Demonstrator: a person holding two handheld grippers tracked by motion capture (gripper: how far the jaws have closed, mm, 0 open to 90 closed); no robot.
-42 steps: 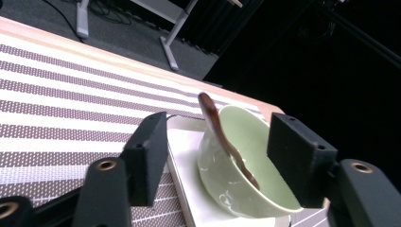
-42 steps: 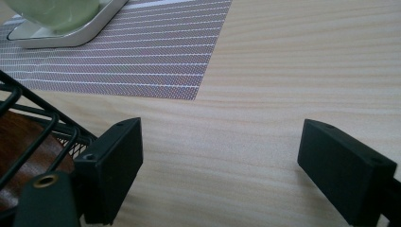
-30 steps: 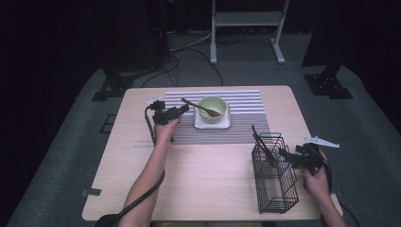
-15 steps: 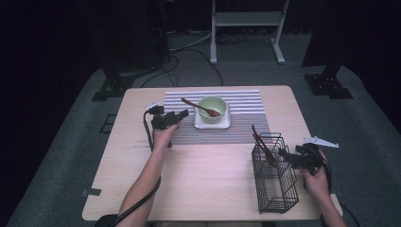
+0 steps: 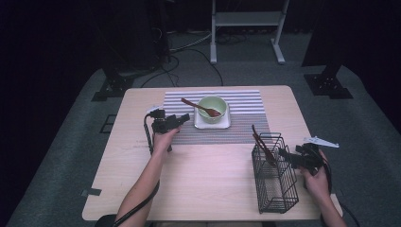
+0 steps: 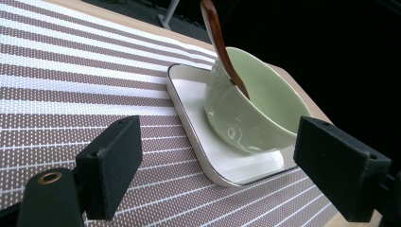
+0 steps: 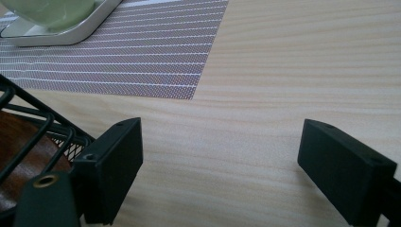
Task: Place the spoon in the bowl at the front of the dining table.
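Two open grippers [image 5: 185,117] [image 5: 283,153] beside bowl [image 5: 212,108], basket [image 5: 274,172]

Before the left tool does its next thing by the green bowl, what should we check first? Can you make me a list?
1. Left tool open, nothing between its jaws: ok.
2. Green bowl sitting on the white square plate: ok.
3. Wooden spoon resting in the bowl, handle sticking out over the rim: ok.
4. Plate lying on the striped placemat: ok.
5. Right tool open, beside the black wire basket: ok.
6. Whether the bowl has anything in it besides the spoon: cannot tell.
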